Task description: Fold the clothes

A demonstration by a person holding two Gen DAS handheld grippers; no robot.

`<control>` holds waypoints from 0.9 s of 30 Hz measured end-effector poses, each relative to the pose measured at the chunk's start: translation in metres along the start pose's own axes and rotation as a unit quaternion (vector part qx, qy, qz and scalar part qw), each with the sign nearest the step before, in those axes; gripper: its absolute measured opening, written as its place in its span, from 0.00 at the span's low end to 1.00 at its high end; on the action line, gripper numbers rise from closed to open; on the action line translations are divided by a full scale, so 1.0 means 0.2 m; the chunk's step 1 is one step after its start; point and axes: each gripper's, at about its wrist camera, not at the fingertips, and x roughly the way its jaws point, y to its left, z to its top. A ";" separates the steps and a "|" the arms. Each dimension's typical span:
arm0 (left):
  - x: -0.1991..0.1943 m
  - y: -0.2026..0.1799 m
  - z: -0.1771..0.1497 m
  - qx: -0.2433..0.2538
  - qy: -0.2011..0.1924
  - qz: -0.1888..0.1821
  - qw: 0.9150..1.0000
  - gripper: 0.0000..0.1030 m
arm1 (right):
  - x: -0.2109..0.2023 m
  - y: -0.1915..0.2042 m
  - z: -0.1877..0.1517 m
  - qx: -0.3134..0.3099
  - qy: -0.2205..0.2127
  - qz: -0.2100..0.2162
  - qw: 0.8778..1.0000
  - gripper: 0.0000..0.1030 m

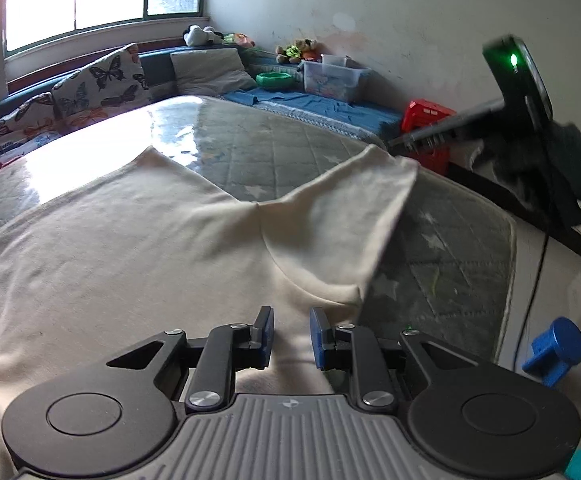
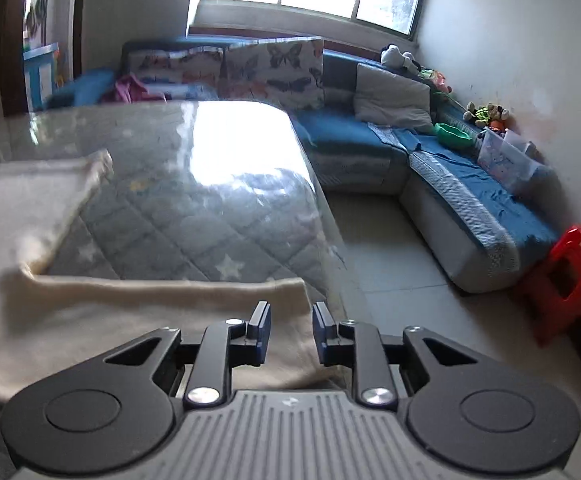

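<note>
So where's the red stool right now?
In the right wrist view the red stool stands on the floor at the far right, against the wall, just past the end of the blue sofa.

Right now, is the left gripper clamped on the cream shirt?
No: the left gripper shows a clear gap between its pads, with the cream shirt lying flat beneath.

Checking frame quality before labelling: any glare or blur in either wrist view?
Left wrist view: window glare blows out the glossy table cover; cream garment sharp, the other gripper's body at upper right smeared. Right wrist view: motion blur softens the cream garment and the butterfly cushions; glare patch on the table cover. Fisheye bends the edges in both.
</note>
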 end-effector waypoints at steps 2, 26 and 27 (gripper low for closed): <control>0.00 -0.01 0.00 0.005 -0.002 0.000 1.000 0.21 | -0.01 0.02 0.00 0.002 -0.003 0.031 1.000 0.31; -0.38 0.49 -0.02 -0.146 -0.081 0.199 0.966 0.21 | -0.06 0.36 0.00 -0.037 -0.017 0.137 0.990 0.38; -0.39 0.56 -0.03 -0.156 -0.079 0.224 0.959 0.21 | -0.05 0.37 0.00 -0.038 -0.014 0.140 0.989 0.38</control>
